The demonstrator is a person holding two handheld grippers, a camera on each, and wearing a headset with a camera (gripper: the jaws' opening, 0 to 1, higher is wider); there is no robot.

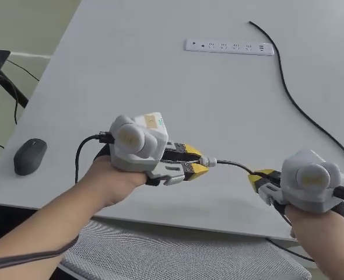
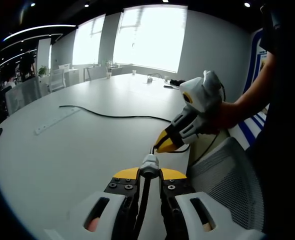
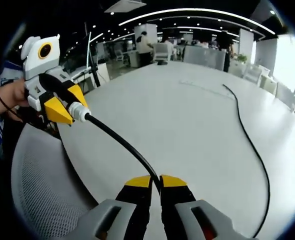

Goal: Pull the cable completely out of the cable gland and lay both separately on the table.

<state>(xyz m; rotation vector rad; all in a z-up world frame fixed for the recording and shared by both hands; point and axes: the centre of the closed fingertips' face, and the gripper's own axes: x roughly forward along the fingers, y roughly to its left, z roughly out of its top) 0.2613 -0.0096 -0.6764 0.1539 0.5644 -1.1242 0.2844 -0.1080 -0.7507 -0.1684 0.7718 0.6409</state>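
Note:
My left gripper [image 1: 200,164] is shut on a light grey cable gland [image 1: 209,161], whose tip sticks out past the yellow jaw tips [image 2: 149,166]. A black cable [image 1: 233,165] runs out of the gland's mouth, slightly sagging, to my right gripper [image 1: 255,179], which is shut on it [image 3: 155,181]. In the right gripper view the cable [image 3: 118,141] leads up and left to the gland [image 3: 78,112] in the left gripper [image 3: 62,107]. More cable [image 2: 143,200] passes back between the left jaws. Both grippers hover over the near table edge.
The big white table [image 1: 160,87] carries a white power strip [image 1: 229,46] at the back, with a long black cord [image 1: 294,105] curving to the right edge. A dark mouse [image 1: 30,155] lies at the left edge. A grey mesh chair [image 1: 160,256] stands below the grippers.

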